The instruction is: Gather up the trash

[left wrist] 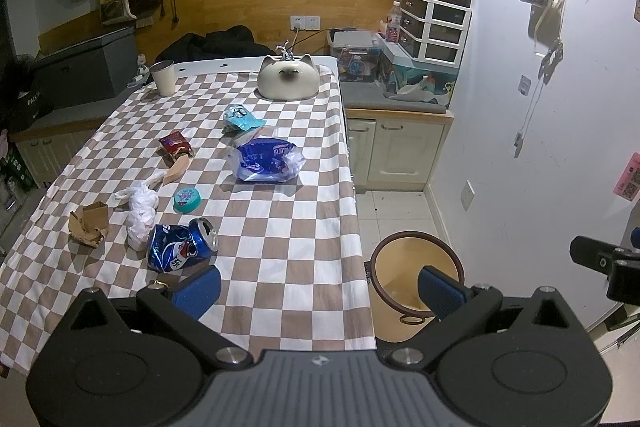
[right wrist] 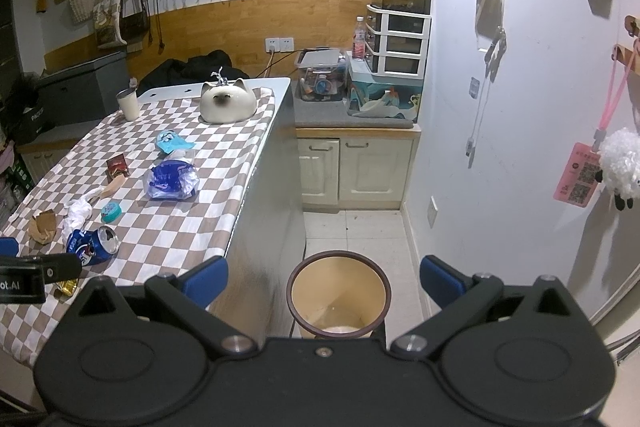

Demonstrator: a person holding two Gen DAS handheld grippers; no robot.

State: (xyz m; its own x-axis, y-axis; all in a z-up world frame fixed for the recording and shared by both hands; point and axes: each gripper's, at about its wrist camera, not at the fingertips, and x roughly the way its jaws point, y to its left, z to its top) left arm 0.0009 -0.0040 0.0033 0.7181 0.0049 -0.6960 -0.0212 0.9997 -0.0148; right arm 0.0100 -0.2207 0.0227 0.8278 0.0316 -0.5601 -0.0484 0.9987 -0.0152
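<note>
Left gripper (left wrist: 318, 289) and right gripper (right wrist: 323, 279) fingers apart, empty | crushed Pepsi can (left wrist: 182, 245) on worktop (left wrist: 288, 247) near left | risk: dented can (slick) slips, misses bin (right wrist: 338, 297) on floor.

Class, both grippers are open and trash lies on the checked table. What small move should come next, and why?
Probably ease the left gripper forward-left to the crushed can: it is the nearest trash, the fingers are open and empty, and the bin waits beside the table.
</note>
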